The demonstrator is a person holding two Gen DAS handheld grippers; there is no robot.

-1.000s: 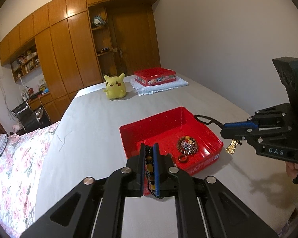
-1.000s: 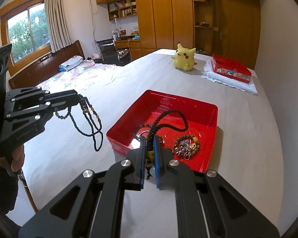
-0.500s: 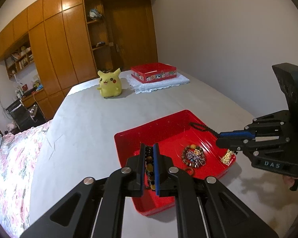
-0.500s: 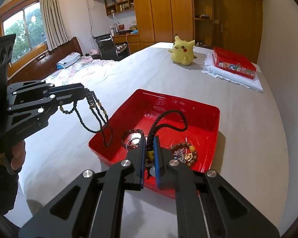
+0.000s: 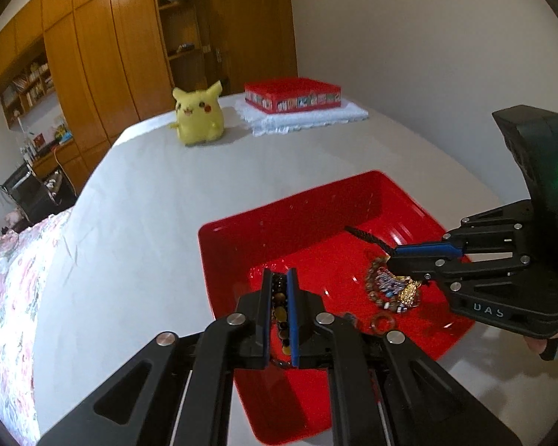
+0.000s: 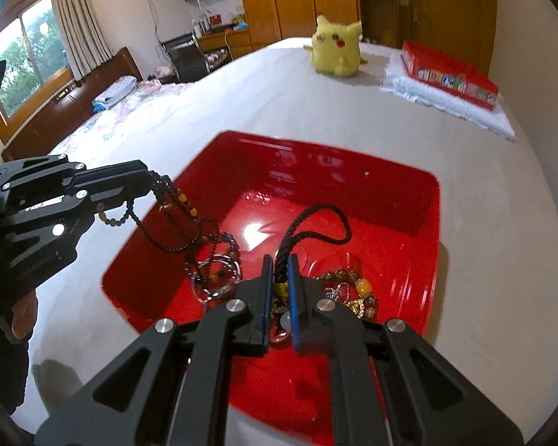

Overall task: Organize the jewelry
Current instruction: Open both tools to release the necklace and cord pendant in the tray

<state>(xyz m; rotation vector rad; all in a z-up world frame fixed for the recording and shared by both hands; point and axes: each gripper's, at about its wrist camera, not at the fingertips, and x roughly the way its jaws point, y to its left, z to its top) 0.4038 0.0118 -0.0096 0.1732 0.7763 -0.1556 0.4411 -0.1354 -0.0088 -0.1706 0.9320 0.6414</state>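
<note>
I have both claws over the red tray [image 5: 241, 230] on the white-covered bed [image 5: 148, 193], and I judge the sorting well along but not finished: several pieces lie in the tray, while two are in my grip and not yet let go.

The left gripper [image 5: 279, 312] is clamped tight on a dark beaded necklace [image 5: 279, 310] with amber beads. The right gripper [image 6: 279, 297] is pinched shut on a black braided cord [image 6: 316, 223], bound with yellow thread where the pads meet it. Already on the tray floor are a multicoloured bead bracelet [image 5: 385, 286], a gold charm [image 5: 408, 291] beside it, and a small brown ring [image 5: 382, 322] near the front rim. What is left, as I read it, is to release both strands into the tray. I cannot tell whether the closed red box [image 5: 294, 94] on the white cloth, near the yellow plush toy [image 5: 199, 117], plays any part.

The right wrist view alone shows how the necklace hangs: it drapes from the left claw over the tray's near-left rim, its lowest loops among a bead bracelet and metal rings [image 6: 219, 275] on the tray floor, hidden from the left camera by its own fingers. The left view alone gives a clear look at the small ring.
</note>
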